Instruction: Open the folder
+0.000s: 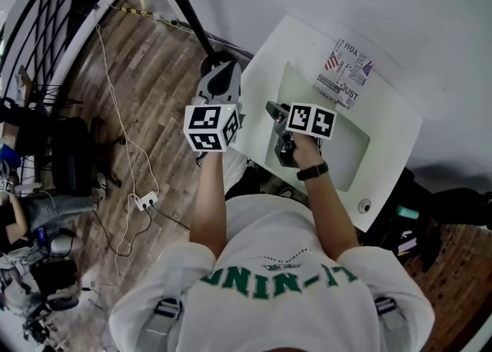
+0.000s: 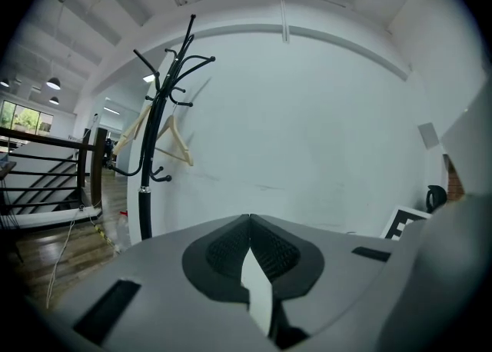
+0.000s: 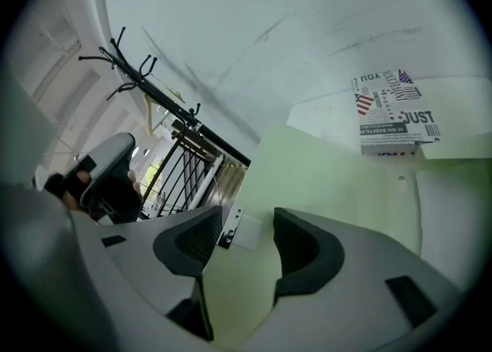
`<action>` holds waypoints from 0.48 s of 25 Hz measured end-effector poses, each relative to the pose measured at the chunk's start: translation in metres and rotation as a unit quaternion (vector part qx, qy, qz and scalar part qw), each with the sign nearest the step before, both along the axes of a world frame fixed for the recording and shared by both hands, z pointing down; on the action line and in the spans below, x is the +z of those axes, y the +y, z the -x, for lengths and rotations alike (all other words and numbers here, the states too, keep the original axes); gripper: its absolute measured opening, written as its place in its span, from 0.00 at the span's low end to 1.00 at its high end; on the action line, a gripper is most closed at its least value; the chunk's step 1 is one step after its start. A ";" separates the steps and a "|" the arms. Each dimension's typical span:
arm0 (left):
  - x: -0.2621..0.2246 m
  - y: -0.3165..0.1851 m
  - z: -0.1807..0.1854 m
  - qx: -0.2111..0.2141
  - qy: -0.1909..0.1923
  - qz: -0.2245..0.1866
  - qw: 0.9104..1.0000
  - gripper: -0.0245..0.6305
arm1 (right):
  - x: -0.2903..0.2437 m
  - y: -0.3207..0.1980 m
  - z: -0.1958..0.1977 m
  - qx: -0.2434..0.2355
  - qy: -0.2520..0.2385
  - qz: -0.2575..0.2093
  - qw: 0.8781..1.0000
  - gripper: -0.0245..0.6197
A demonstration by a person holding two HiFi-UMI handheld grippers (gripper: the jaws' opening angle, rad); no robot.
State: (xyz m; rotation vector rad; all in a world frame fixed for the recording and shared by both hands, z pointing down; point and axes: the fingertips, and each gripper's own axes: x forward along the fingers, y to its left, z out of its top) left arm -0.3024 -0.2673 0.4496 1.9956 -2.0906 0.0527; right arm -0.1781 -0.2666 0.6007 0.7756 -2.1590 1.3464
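**You:** What is my right claw (image 3: pixel 242 224) doing?

**Helper:** Its two jaws are wide apart and they grip nothing. The flat pale green plastic folder (image 3: pixel 323 181) lies shut on the smooth white table (image 1: pixel 284 43). Its green shows right between your jaws and runs on ahead of them.

**You:** So I just squeeze?

**Helper:** Be careful. I think you could pinch the top cover and the back together. Then the whole folder would come up and would not open. Try to catch only the top sheet.

**You:** And my left claw (image 2: pixel 250 220)?

**Helper:** Its jaws are pressed together at the tips. A thin white bit shows lower down between them, and I cannot tell what it is. That claw points at the white wall and the tall black coat stand (image 2: pixel 150 135). It is off to the left of your right claw and not on the folder.

**You:** Is that bad?

**Helper:** It may be. Nothing holds the folder down, so a pull could make it slide. It could bump the white printed paper with little flags (image 3: pixel 396 112), far ahead of your right claw.
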 end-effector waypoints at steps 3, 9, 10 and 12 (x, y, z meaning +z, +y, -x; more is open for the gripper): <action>0.010 0.001 0.018 -0.012 0.005 0.006 1.000 0.06 | 0.023 0.005 0.027 -0.021 0.030 -0.008 0.999 0.42; 0.032 0.002 0.052 -0.037 0.017 0.015 0.999 0.06 | 0.073 0.009 0.055 -0.054 0.079 -0.022 0.995 0.36; 0.037 0.003 0.057 -0.040 0.020 0.018 0.999 0.06 | 0.082 0.009 0.057 -0.062 0.087 -0.025 0.994 0.34; 0.047 0.004 0.065 -0.045 0.026 0.025 0.998 0.06 | 0.098 0.009 0.061 -0.077 0.102 -0.029 0.991 0.29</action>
